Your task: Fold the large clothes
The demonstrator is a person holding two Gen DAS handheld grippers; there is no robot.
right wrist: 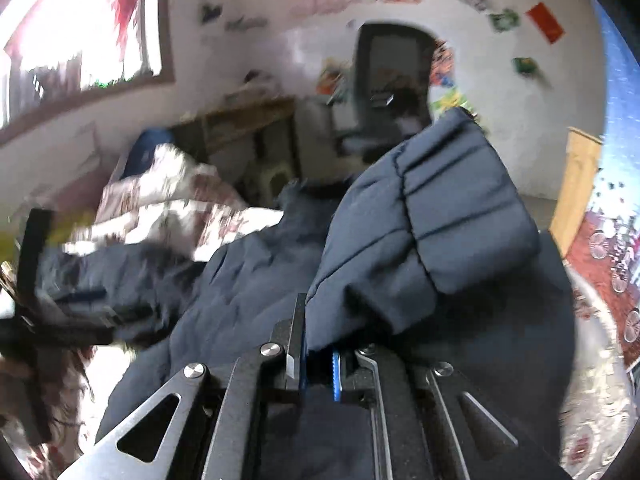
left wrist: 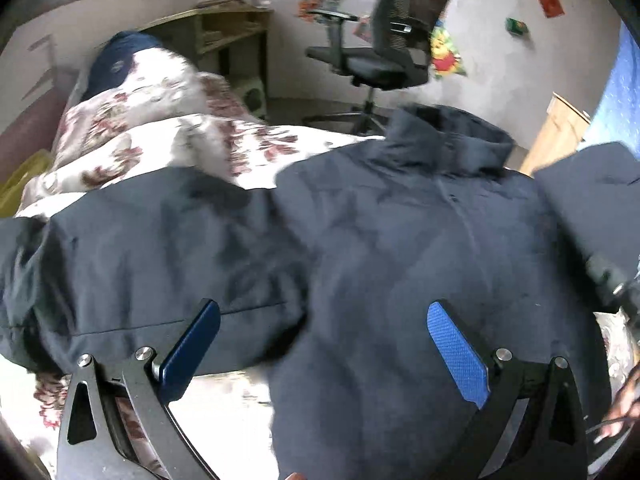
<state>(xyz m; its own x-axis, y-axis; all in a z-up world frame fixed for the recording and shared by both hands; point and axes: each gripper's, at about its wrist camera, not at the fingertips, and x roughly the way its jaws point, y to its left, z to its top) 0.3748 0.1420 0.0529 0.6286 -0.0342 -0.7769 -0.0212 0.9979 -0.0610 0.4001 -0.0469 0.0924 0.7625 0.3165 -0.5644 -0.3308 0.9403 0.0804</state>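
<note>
Right claw (right wrist: pixel 316 344) clamps the navy padded jacket's cuff (right wrist: pixel 460 224) — lay it flat across the chest ahead; left claw (left wrist: pixel 324 344) hovers wide open, empty.

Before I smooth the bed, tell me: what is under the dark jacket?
Under the jacket lies the floral bedcover, showing past its sleeve and hem. Whatever sits beneath the jacket's body is covered.

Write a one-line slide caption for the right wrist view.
Right gripper shut on a sleeve of the navy jacket, lifted above the floral bedding.
</note>
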